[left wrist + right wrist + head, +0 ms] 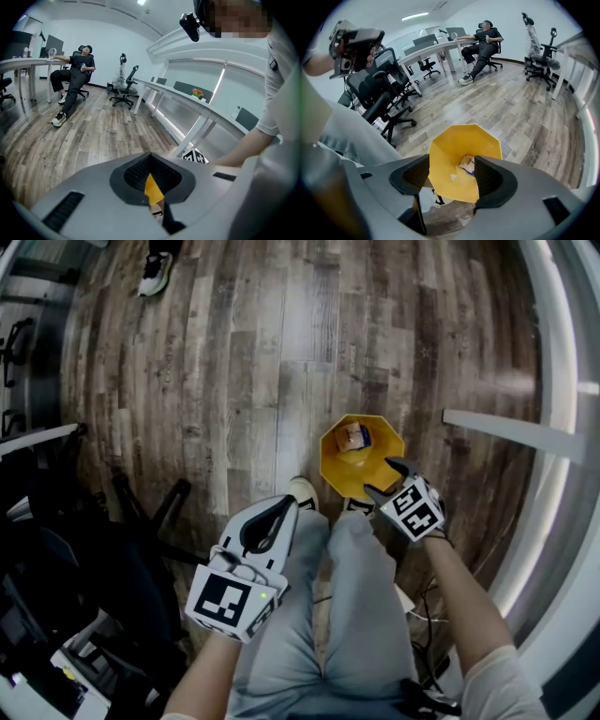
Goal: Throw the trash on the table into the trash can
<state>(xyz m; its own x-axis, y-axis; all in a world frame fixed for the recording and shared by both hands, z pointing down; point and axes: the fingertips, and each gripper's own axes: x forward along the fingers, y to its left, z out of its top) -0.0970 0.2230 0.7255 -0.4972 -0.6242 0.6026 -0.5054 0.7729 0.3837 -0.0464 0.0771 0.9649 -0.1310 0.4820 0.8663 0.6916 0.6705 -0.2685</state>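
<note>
Found the yellow octagonal plastic trash can [339, 474] [450, 157] standing on the grey wood-plank floor [234, 362], just ahead and to the right of the person's white shoe [302, 491], with a small printed packet [353, 437] [467, 163] lying inside it at the bottom. Saw the right gripper [386, 480] [452, 174] over the can's near right rim, and the left gripper [272, 521] [152, 187] left of the can and nearer, above the person's grey-trousered leg [300, 615]. Noted black office chairs [56, 549] crowded at the left and a long white desk [511, 432] along the right, well apart from the can.
</note>
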